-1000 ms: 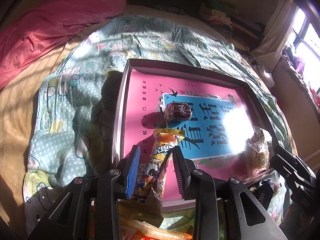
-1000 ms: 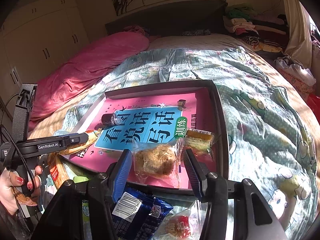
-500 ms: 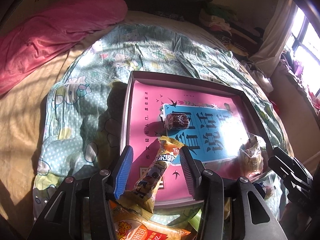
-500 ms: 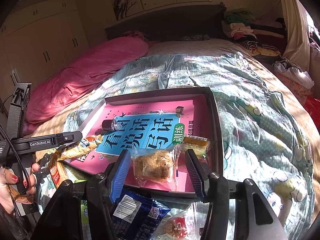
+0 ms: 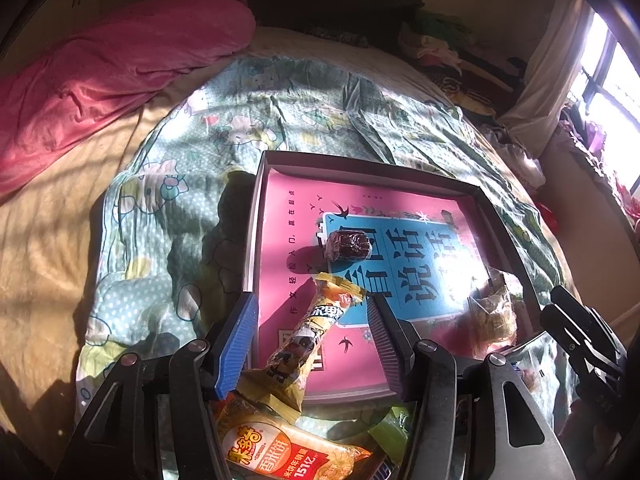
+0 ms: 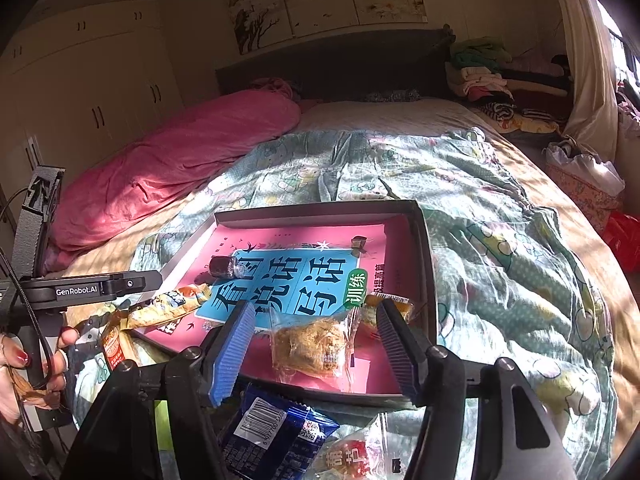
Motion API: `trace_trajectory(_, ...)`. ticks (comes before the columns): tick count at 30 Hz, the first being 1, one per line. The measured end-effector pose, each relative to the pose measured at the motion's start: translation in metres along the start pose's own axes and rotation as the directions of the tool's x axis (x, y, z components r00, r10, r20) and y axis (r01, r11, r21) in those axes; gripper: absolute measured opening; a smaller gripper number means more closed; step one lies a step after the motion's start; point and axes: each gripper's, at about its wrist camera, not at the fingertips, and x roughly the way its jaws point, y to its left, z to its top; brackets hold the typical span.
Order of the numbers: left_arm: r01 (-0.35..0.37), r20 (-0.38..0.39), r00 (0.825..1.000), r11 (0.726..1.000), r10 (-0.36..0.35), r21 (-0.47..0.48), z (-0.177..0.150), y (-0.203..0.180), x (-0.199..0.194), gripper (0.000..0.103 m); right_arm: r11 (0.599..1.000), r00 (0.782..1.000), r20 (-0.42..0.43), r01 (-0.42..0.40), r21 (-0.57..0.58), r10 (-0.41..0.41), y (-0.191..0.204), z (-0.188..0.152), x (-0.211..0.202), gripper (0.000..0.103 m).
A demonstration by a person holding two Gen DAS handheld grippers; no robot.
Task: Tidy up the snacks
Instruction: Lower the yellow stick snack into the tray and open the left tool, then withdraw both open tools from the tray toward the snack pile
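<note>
A shallow dark tray [image 5: 256, 220] lined with a pink and blue book lies on the bed. My left gripper [image 5: 310, 340] hovers over the tray's near edge, its jaws opening. A yellow snack stick [image 5: 316, 328] lies loose between them, half over the rim, clear of both pads. My right gripper [image 6: 314, 350] is opening too. Between its jaws a clear-wrapped crumbly cake [image 6: 310, 346] rests on the tray floor, free of the pads. A dark wrapped candy [image 5: 347, 245] sits mid-tray. A yellow layered cake [image 6: 390, 306] lies near the right wall [image 6: 426, 264].
Loose snacks lie in front of the tray: an orange rice-cracker pack [image 5: 276, 452], a blue packet [image 6: 276, 436] and a red-and-white bag [image 6: 352, 454]. A floral quilt [image 6: 500, 260] covers the bed, with a pink blanket [image 5: 100, 72] at the far left. A hand [image 6: 24, 360] holds the left gripper's handle.
Both pairs of jaws have spread apart. The left pads have come off the yellow stick and the gripper has drawn back a little. The right pads have widened around the crumbly cake.
</note>
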Motion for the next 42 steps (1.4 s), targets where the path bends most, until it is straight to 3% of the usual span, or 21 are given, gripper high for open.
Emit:
trace_trajectory(11, -0.004, 0.008, 1.0, 1.0, 0.004, 0.018, -0.002, -0.003, -0.011, 0.064, 1.0, 0.999, 0.047, 0.004, 0.003, -0.005, -0.001, 0.003, -0.013, 0.071)
trace_trajectory(28, -0.019, 0.03, 0.999, 1.0, 0.019, -0.002, -0.008, 0.015, -0.036, 0.064, 0.995, 0.995, 0.102, -0.005, 0.095, -0.004, -0.027, 0.007, -0.041, 0.074)
trace_trajectory(42, -0.041, 0.015, 0.999, 0.999, 0.04, 0.018, -0.021, 0.02, -0.046, 0.064, 0.998, 0.997, 0.08, -0.024, 0.054, 0.019, -0.015, -0.001, -0.05, 0.075)
